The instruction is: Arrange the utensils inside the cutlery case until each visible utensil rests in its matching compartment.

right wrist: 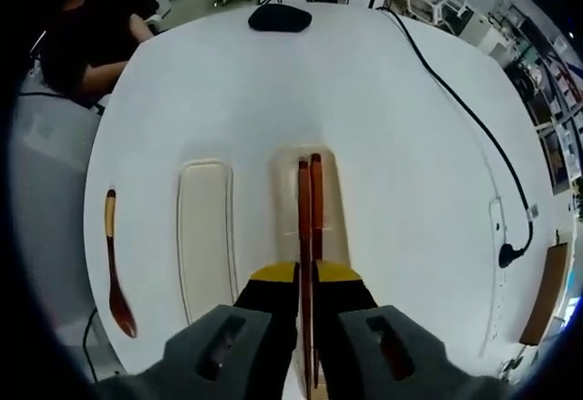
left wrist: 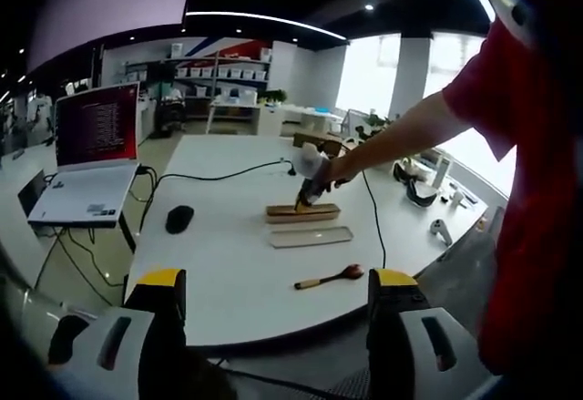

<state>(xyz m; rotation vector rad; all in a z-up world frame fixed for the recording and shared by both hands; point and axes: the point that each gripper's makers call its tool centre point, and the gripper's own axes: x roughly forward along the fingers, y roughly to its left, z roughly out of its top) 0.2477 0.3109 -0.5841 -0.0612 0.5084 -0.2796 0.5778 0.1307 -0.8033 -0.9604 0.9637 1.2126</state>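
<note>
Left gripper view: the left gripper (left wrist: pixel 276 304) is held off the near edge of the white worktop (left wrist: pixel 228 236), jaws apart, nothing between them. On the worktop are seen one wooden spoon (left wrist: pixel 330 278), one pale lid (left wrist: pixel 311 236), one cutlery case (left wrist: pixel 302 213), one black mouse (left wrist: pixel 179 219) and one cable (left wrist: pixel 219 177). The right gripper (left wrist: pixel 311 192) is lowered onto the case. One open laptop (left wrist: pixel 91 158) stands on a side stand.

Right gripper view: the right gripper's jaws are clamped on two chopsticks (right wrist: pixel 310 236), which lie along the case's trough, probably resting in it. The lid lies just beside the case; the spoon lies well apart, near the worktop edge.
</note>
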